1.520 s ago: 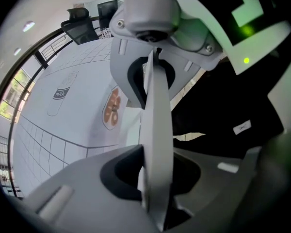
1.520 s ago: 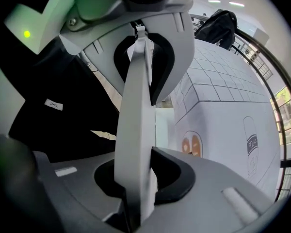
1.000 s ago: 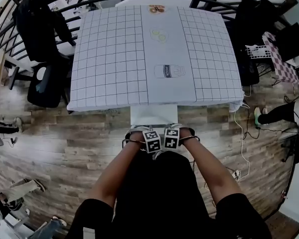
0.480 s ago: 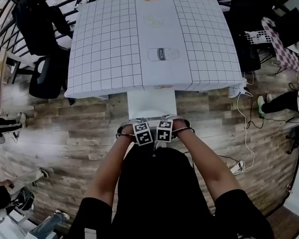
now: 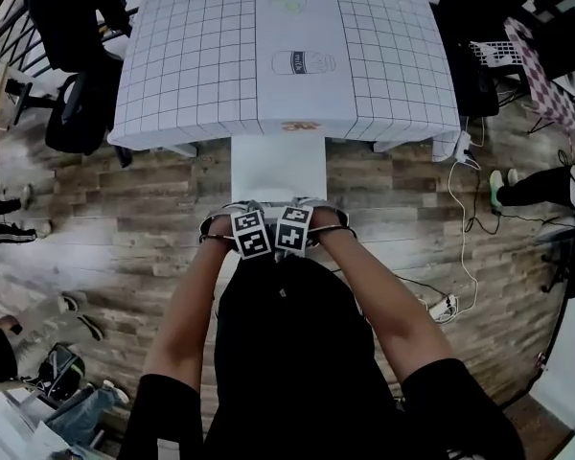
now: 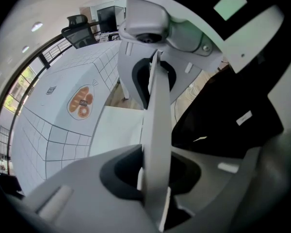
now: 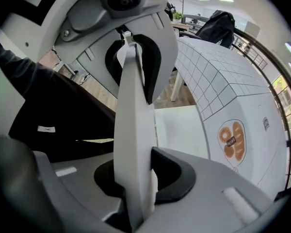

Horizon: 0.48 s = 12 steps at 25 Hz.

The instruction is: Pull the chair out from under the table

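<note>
My left gripper [image 5: 250, 232] and right gripper [image 5: 295, 228] clench the chair back [image 6: 157, 110] side by side, 6 o'clock of the table [image 5: 192, 65], to pull squarely.

The left gripper [image 6: 155, 178] had both jaws clamped on the thin white edge of the chair back [image 6: 157, 125] — the panel ran straight ahead of the claw to the right gripper [image 6: 152, 79], set on the same edge. Left of the claw lay the white seat [image 6: 119, 130] and the gridded tablecloth [image 6: 43, 130] with its bread print [image 6: 81, 102]; to the right, a black garment [image 6: 223, 115].

"Milk" on bottle drawing [image 5: 303, 62]
</note>
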{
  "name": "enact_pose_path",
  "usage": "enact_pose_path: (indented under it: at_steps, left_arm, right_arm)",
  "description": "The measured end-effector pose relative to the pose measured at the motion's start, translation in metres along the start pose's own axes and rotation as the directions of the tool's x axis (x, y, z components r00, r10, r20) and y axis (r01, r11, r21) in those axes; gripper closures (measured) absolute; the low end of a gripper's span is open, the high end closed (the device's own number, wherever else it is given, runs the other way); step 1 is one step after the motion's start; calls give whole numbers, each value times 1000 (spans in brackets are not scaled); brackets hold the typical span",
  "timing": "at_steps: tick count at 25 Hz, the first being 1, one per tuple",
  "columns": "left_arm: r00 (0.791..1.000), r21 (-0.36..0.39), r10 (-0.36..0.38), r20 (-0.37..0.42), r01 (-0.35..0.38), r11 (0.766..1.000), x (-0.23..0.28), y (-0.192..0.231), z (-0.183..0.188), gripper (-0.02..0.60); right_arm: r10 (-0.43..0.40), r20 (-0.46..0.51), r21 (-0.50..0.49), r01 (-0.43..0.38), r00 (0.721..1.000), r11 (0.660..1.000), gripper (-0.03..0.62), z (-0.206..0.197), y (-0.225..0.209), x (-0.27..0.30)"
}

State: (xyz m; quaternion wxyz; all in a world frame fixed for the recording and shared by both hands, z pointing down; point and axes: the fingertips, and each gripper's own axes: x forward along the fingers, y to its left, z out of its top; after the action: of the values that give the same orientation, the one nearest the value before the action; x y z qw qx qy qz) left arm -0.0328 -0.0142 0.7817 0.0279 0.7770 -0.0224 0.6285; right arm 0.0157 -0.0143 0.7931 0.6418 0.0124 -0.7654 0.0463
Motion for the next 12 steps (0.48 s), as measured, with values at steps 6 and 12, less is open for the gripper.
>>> enact_pose_path:
  at_steps: [6, 12]
  left_arm:
    - [998, 19, -62, -32, 62, 998, -13, -52, 7, 495]
    - [999, 38, -37, -38, 38, 999, -21, -74, -2, 497]
  right_arm:
    - [42, 2, -19, -42, 999, 999, 511, -9, 49, -15]
    - [28, 18, -4, -28, 999, 1000, 511, -2, 73, -18]
